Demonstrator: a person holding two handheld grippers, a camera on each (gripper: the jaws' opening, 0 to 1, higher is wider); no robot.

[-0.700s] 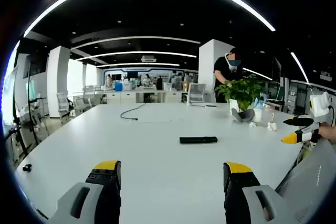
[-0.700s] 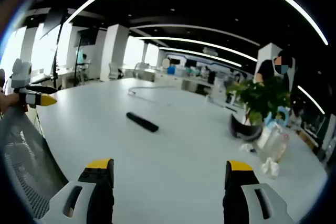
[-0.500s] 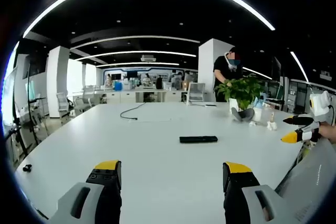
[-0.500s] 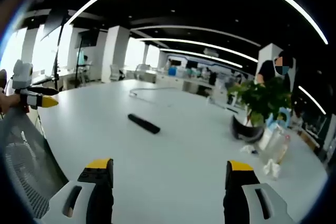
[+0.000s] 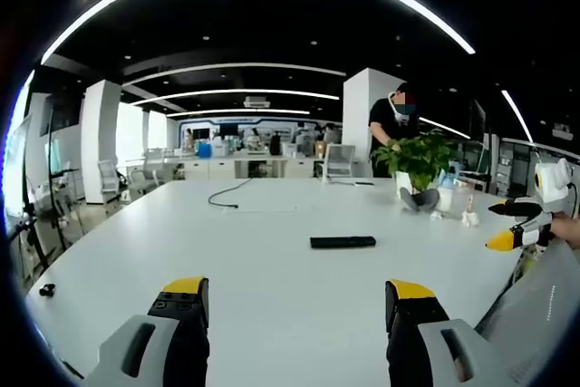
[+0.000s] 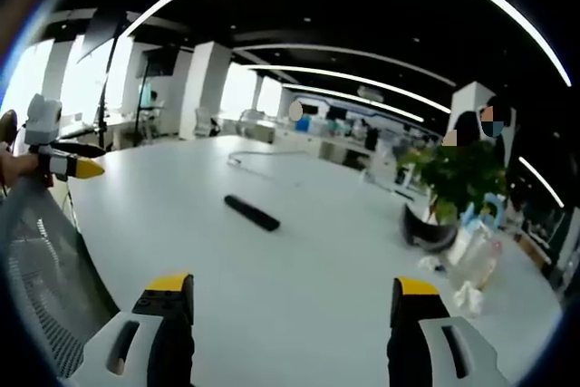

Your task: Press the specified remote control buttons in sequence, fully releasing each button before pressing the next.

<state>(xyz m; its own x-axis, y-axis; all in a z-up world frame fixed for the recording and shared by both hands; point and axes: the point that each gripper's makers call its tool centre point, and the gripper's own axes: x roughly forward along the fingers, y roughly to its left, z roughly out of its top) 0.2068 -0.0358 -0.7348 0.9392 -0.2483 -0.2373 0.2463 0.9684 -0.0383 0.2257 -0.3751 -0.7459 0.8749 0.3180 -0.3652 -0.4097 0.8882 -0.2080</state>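
We see the slim black bar-shaped remote control (image 5: 343, 242) lying flat on the large white table (image 5: 272, 269), well apart from both tools. In the left gripper view it sits at about one o'clock from the left gripper (image 5: 294, 301), far beyond its yellow-tipped grey fingers (image 5: 186, 289), which stand spread wide with nothing between them. In the right gripper view the remote (image 6: 252, 213) lies at about eleven o'clock from the right gripper (image 6: 293, 301), again far ahead of the yellow tips (image 6: 417, 289); these fingers too are released and parted, holding nothing.

Each tool shows in the other's view. The right gripper (image 5: 521, 226) appears at three o'clock in the left gripper view, past the table's edge, its fingers apart. The left gripper (image 6: 63, 159) appears at nine o'clock in the right gripper view, held by a hand (image 6: 14, 169).

Beyond the remote we note a loose dark cable (image 5: 227, 195) on the table at twelve o'clock. At two o'clock stands a leafy green potted plant (image 5: 419, 159), with a person in black (image 5: 391, 124) behind it.
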